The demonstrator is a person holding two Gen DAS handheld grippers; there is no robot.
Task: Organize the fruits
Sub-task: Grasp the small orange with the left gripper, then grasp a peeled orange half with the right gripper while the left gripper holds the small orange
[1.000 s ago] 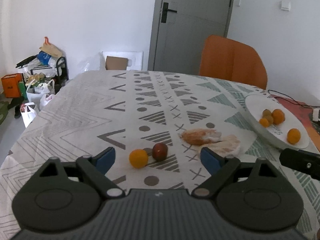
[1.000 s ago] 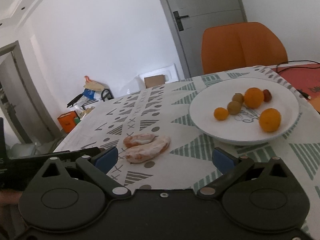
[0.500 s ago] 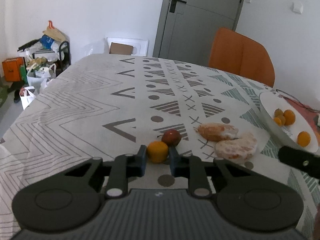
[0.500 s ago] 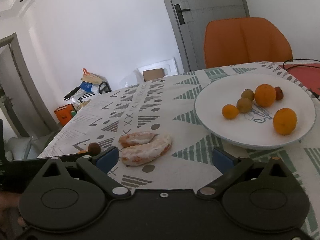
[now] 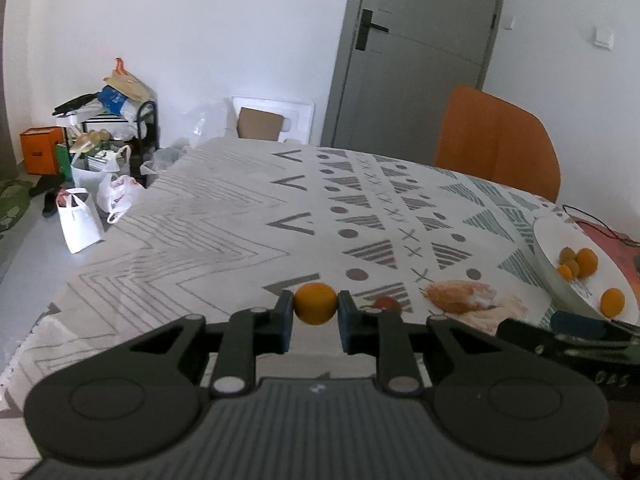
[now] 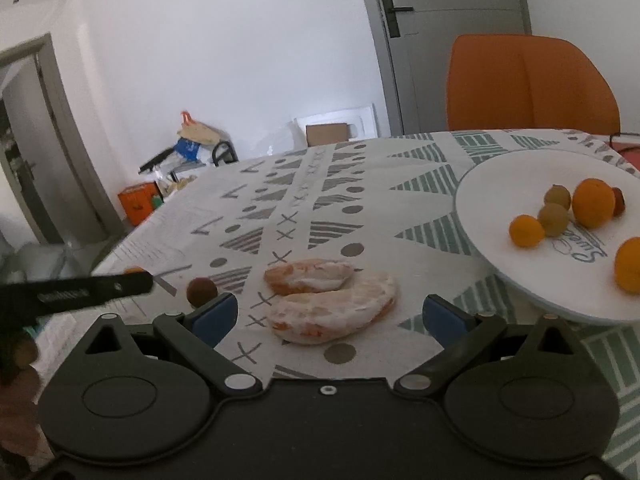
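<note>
Left tongs are clamped on a small orange fruit, one blue pad pressing each side, above the patterned surface. Just past the right pad, at about 2 o'clock from that fruit, a dark red fruit lies on the cloth, with two peeled orange pieces beyond it at 3 o'clock. Right tongs stand wide apart and hold nothing, with the peeled pieces lying on the cloth between the pads. A white plate at 2 o'clock from them carries several orange and brownish fruits. An orange chair stands behind the surface.
</note>
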